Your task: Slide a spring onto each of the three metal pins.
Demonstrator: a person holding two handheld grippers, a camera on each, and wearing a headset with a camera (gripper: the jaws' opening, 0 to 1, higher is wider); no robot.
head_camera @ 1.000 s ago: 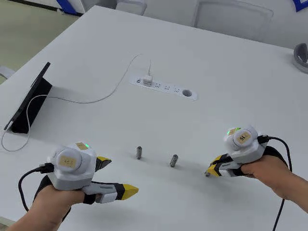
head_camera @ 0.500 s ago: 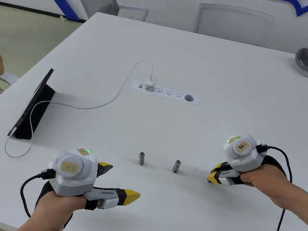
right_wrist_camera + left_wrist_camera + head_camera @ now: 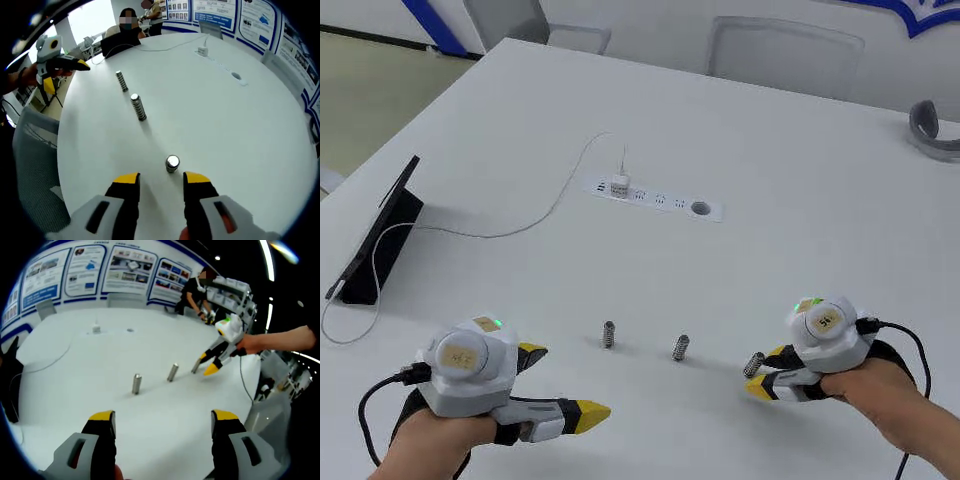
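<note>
Three short metal pins stand upright in a row on the white table (image 3: 770,180). The left pin (image 3: 609,334) and the middle pin (image 3: 681,347) each carry a coiled spring, as the right gripper view also shows for the left pin (image 3: 121,80) and the middle pin (image 3: 138,107). The right pin (image 3: 754,364) stands just ahead of my right gripper (image 3: 762,386). In the right gripper view this right pin (image 3: 172,163) sits beyond the open jaws of my right gripper (image 3: 161,179), touching neither. My left gripper (image 3: 562,384) hovers open near the front edge, well left of the pins, holding nothing.
A white power strip (image 3: 660,200) with a plugged charger (image 3: 619,185) lies mid-table, its cable running to a black tablet stand (image 3: 380,235) at the left edge. Chairs stand at the far side. A grey band (image 3: 932,130) lies at the far right.
My right gripper has drawn back a little toward me, and the right pin, earlier hidden at its jaws, now stands free. The left gripper has hardly moved. The head camera shifted.
</note>
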